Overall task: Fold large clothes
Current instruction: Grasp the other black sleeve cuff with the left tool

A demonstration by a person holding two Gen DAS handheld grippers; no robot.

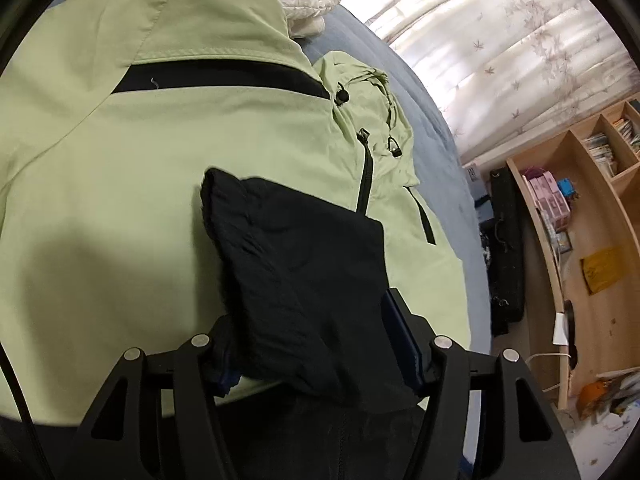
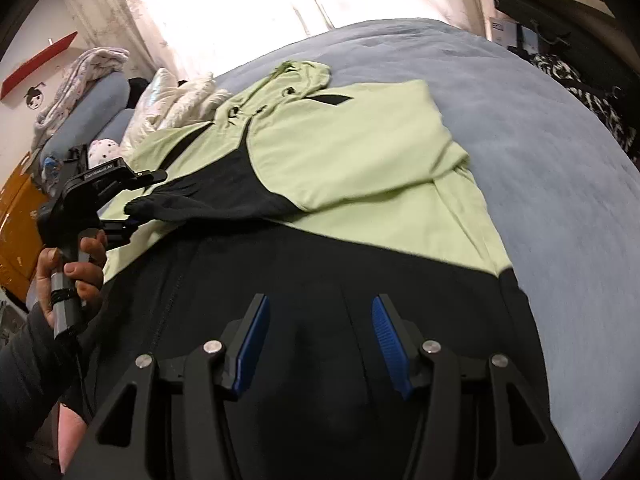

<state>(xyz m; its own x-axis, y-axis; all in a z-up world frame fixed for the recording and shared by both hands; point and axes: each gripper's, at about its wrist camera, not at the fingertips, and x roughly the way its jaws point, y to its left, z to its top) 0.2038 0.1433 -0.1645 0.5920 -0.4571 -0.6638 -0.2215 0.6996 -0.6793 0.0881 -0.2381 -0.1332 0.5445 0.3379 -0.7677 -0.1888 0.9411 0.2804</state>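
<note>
Both tongs [image 2: 318,344] parted, left tongs [image 1: 320,344] astride black sleeve [image 1: 296,264].

- The jacket [image 2: 360,152] is light green with black panels and a black lower part, and it lies flat on the blue bed cover.
- Its black sleeve cuff [image 1: 280,248] lies folded across the green chest.
- The hood [image 2: 300,76] points to the far side.

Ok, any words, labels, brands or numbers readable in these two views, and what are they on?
"GenRobot.AI", small and only roughly legible: on the top plate of the left hand-held gripper.
Pink boxes on the wooden shelf: print too small to read.
White label by the shelf: blurred.
Jacket: no text visible.
</note>
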